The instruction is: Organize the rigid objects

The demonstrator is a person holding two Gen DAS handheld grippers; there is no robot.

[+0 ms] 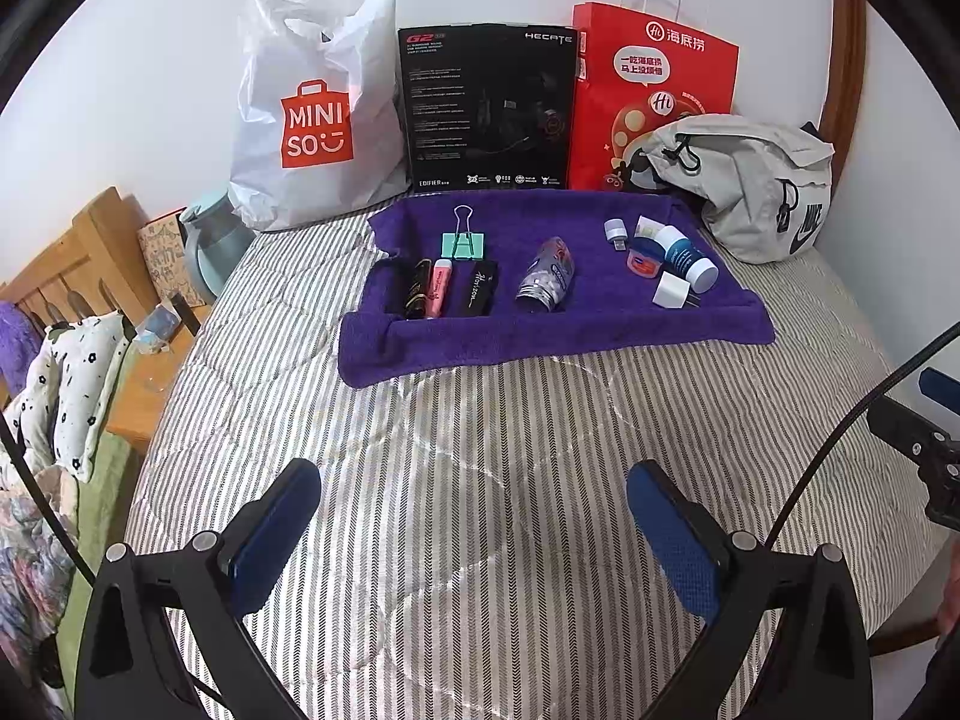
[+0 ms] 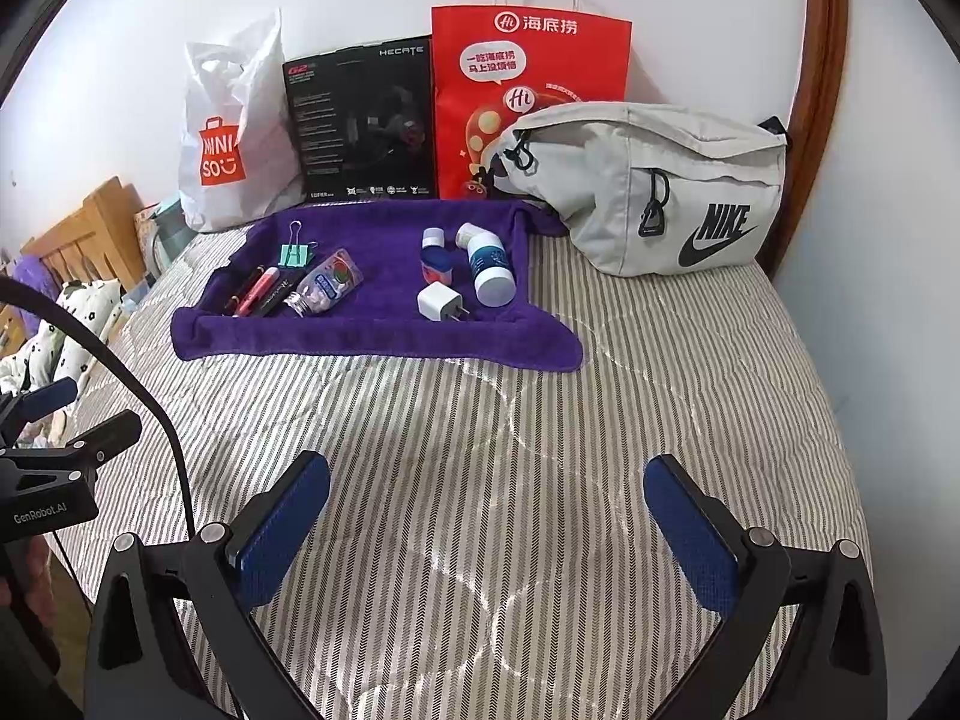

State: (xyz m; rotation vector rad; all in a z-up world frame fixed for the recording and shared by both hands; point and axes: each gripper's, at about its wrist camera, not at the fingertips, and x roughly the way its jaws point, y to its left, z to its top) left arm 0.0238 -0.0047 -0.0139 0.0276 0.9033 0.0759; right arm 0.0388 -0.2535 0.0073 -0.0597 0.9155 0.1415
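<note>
Both open, empty grippers, left gripper [image 1: 474, 540] and right gripper [image 2: 489, 531], hover over striped bedding, with the purple towel [image 1: 540, 336] of small objects well ahead; the white charger [image 2: 435, 300] lies nearer the right one.

Three bags [image 1: 312, 120], one box [image 1: 487, 108], one towel [image 1: 540, 330].

You've got a purple towel [image 1: 540, 336] mid-frame on a grey-and-white herringbone-striped quilt [image 1: 480, 480]. On the towel: mint-green binder clip [image 1: 462, 245], pink tube [image 1: 440, 287], white charger plug [image 1: 673, 290], white-and-blue bottle [image 2: 491, 267]. Along the top: white bag with orange logo [image 1: 315, 120], black box [image 1: 487, 108], red paper bag [image 2: 528, 90], light grey pouch with black logo [image 2: 654, 192]. Your gripper pads [image 2: 282, 534] are dark blue on black.
</note>
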